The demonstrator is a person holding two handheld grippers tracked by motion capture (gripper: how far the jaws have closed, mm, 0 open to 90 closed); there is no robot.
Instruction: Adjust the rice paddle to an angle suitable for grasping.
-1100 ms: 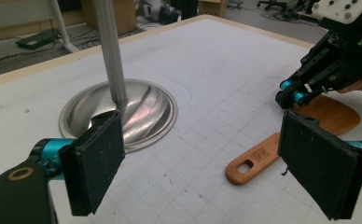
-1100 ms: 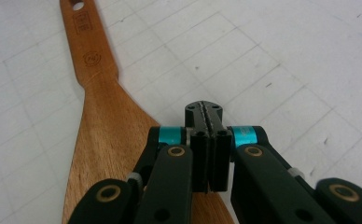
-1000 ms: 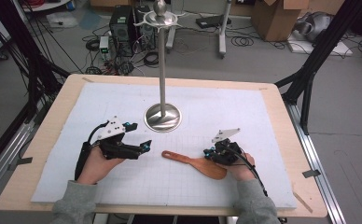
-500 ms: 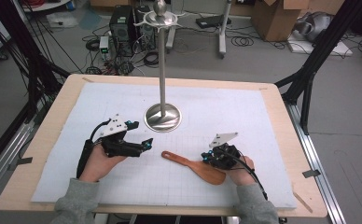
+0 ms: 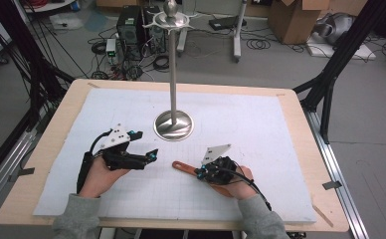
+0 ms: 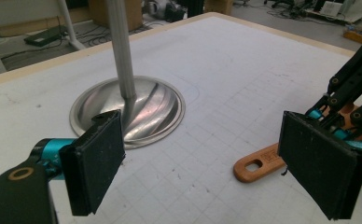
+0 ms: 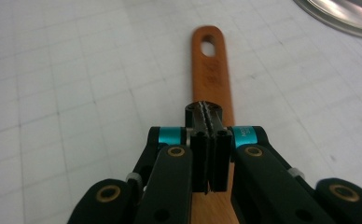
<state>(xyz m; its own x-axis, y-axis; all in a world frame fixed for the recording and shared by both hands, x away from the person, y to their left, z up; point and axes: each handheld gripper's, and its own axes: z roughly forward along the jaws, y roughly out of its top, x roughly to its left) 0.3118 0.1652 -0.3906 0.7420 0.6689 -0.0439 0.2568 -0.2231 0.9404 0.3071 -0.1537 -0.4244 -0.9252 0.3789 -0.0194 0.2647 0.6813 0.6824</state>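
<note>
Both grippers nearer, right gripper now closed over wooden spatula

Stand base & pole: polished metal, glossy, mirror-like streaks. Spatula: smooth wood, orange-brown, slight sheen. Mat: matt white w/ faint grid, scuffed. Table edge: pale wood. Left gripper pads: matt black, grainy, rubber-like. Sleeve: grey cloth.
</note>
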